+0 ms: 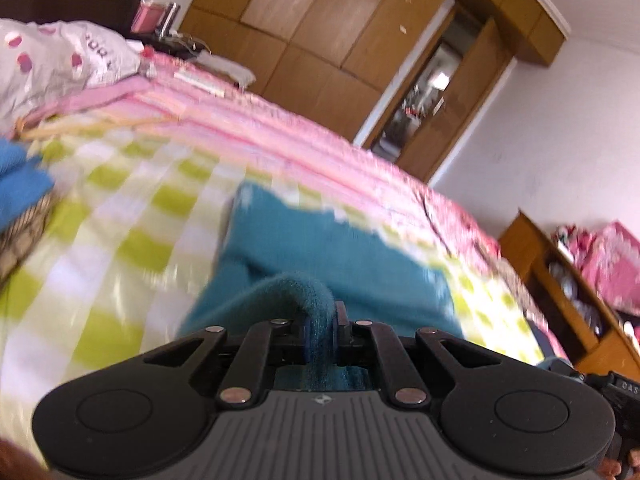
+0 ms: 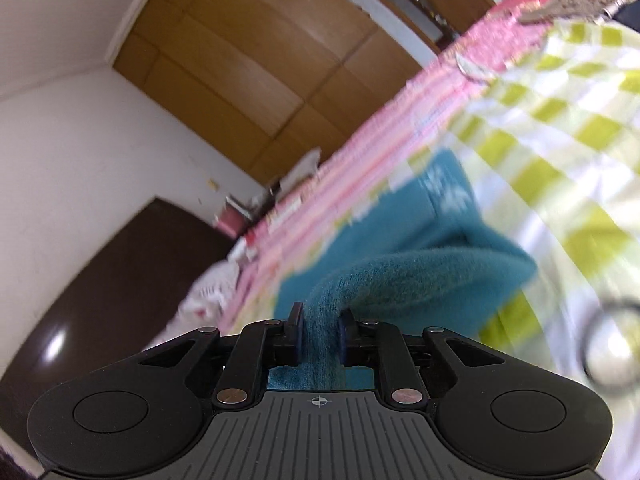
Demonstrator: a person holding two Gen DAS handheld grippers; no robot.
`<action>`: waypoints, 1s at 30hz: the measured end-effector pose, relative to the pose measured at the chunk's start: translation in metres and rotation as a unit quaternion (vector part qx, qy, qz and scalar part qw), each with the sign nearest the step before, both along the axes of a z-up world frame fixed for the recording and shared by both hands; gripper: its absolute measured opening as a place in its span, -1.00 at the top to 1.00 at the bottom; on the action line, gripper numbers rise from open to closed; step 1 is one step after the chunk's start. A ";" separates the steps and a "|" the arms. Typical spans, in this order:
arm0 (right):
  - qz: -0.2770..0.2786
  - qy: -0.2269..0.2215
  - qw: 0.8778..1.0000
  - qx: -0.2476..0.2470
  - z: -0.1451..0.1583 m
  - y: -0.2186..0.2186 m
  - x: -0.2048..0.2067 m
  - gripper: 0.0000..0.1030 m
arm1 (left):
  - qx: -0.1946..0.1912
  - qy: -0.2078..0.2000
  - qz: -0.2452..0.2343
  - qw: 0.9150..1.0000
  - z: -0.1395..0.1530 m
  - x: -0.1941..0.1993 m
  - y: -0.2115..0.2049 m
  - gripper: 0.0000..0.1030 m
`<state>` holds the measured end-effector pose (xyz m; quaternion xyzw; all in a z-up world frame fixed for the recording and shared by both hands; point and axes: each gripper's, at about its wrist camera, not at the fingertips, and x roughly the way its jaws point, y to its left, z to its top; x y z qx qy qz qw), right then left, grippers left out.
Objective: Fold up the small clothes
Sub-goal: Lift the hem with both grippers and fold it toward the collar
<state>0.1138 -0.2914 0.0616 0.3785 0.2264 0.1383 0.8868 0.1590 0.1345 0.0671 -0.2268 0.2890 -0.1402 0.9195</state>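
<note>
upper left of the left wrist view: grey spotted bag (image 1: 60, 56), blurred print, unreadable. lower right edge: black device (image 1: 624, 396), letters "cas", rest cut off.

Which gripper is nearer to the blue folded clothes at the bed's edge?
Left. The left gripper, holding the teal garment, has the blue folded clothes in view; the right gripper sees none.

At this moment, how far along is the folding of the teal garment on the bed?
Done: little that shows. A blue folded pile sits at the checked sheet's edge, perhaps earlier work. In hand: the left tongs and right tongs each pinch an edge of the teal garment, lifting it while its far part lies on the sheet. Left: laying the lifted edge over, then any further folds.
</note>
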 end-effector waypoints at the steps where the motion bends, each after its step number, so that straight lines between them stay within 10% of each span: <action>1: -0.004 -0.007 1.000 0.001 0.004 -0.001 0.010 0.69 | -0.003 -0.005 0.003 1.000 0.003 0.009 0.001 0.72; 11: -0.071 -0.026 0.997 -0.014 0.009 -0.017 0.120 0.70 | 0.006 -0.034 0.051 0.998 0.005 0.114 -0.006 0.72; 30: -0.112 0.090 0.989 -0.029 -0.075 -0.027 0.225 0.62 | 0.025 0.062 0.078 0.995 -0.062 0.221 -0.017 0.68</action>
